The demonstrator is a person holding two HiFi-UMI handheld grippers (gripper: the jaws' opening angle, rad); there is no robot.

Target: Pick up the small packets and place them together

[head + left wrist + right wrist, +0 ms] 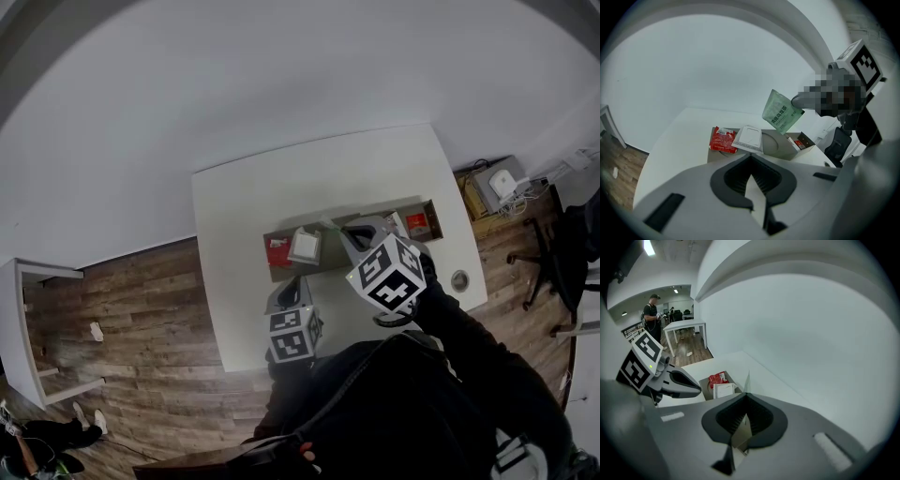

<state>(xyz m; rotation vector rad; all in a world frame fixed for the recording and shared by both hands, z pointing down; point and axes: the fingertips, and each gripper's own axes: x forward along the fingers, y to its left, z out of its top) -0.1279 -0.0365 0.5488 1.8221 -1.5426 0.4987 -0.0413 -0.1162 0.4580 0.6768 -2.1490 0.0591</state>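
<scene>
Closest in, at the left gripper point(750, 157): pinched together on nothing, poised at the near side of the tray point(272, 275). At the right gripper point(746, 395): clamped on the top edge of the green packet point(782, 112), hung long-axis downward, slightly tilted, clear above the tray's middle. Beyond, at the tray's left end: red packet point(723, 139) and white packet point(750, 138) lying flat, edges touching. From the claw, down and leftward to that pair, so probably a short carry left, then a lowering. Nothing in between; left gripper nearer the pair, likely worth steering round. Further right, small items in the tray's end compartment; underneath it all, white table point(281, 197).
</scene>
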